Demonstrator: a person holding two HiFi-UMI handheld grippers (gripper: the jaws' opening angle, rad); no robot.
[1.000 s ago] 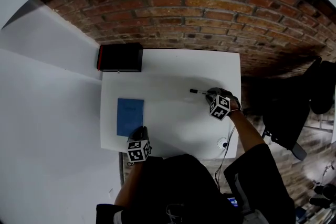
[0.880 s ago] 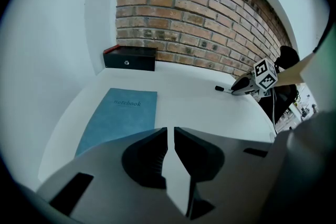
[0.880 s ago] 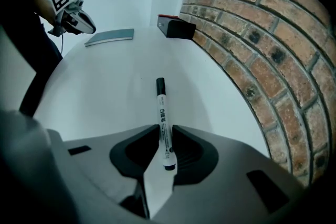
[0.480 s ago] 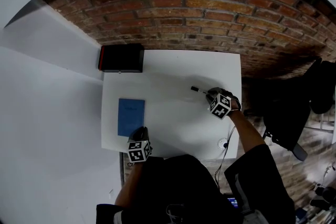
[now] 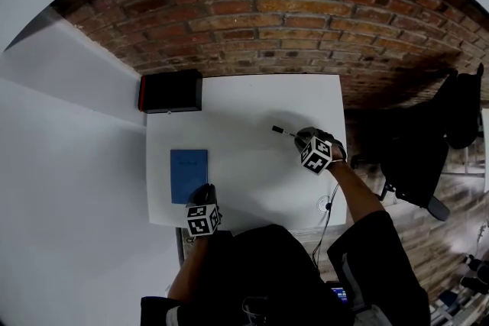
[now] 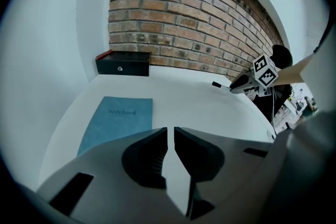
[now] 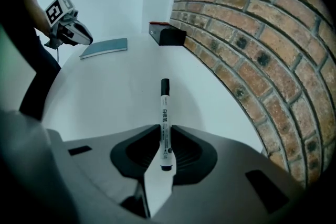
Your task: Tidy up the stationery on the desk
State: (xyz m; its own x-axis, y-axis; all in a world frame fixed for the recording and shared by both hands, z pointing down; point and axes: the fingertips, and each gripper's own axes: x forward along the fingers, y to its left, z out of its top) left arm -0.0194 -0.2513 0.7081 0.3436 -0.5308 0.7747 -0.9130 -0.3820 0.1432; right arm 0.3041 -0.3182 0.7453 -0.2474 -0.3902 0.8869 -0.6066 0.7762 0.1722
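Note:
A white marker (image 7: 164,118) with a black cap lies pointing away over the white desk (image 5: 244,111). My right gripper (image 7: 164,134) is shut on its rear end, and its jaws have just been closing around it. In the head view that gripper (image 5: 299,137) is at the desk's right, with the marker (image 5: 283,132) sticking out to the left. A blue notebook (image 5: 189,175) lies flat at the left. My left gripper (image 5: 203,195) hovers at the front edge just below it, jaws nearly together with nothing between them (image 6: 170,136).
A black box (image 5: 170,91) with a red edge sits at the desk's back left corner against the brick wall. A cable runs through a round grommet (image 5: 325,206) at the front right. A dark chair (image 5: 428,156) stands to the right of the desk.
The head view has shifted a little. Both grippers, the marker and the notebook keep much the same places on the desk.

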